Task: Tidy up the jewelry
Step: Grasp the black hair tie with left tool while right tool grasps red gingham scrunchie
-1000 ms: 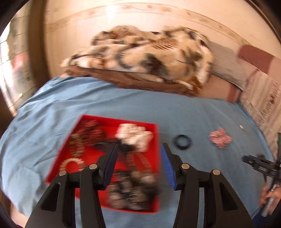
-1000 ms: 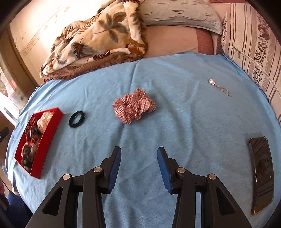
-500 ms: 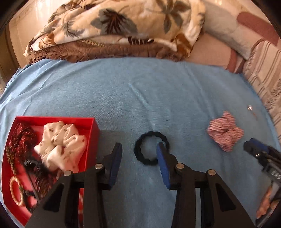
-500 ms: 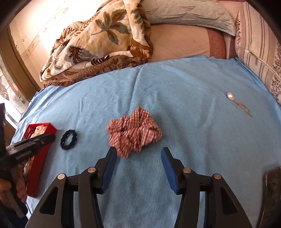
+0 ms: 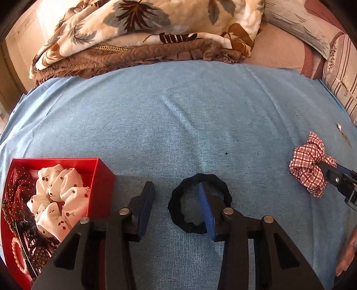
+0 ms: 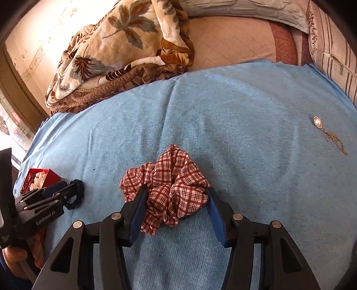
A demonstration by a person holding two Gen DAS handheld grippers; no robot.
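A black hair tie (image 5: 178,206) lies on the blue bedsheet (image 5: 189,116). My left gripper (image 5: 176,200) is open over it, with the right finger inside the ring and the left finger outside. A red box (image 5: 101,185) at the left holds a white cherry scrunchie (image 5: 58,196), dark red pieces and beads. My right gripper (image 6: 176,200) is open around a red plaid scrunchie (image 6: 171,185), one finger on each side. A pearl pendant on a gold chain (image 6: 318,122) lies to the right. The plaid scrunchie (image 5: 309,162) and right gripper also show at the right of the left wrist view.
A floral quilt (image 5: 142,33) and pillows (image 6: 245,9) are piled at the back of the bed. A striped pillow (image 6: 334,55) lies at the right edge. The left gripper (image 6: 64,193) and black tie (image 6: 77,196) sit at the left in the right wrist view.
My left gripper moved right from over the red box and came down onto the black hair tie. My right gripper moved forward until its fingers bracket the plaid scrunchie.
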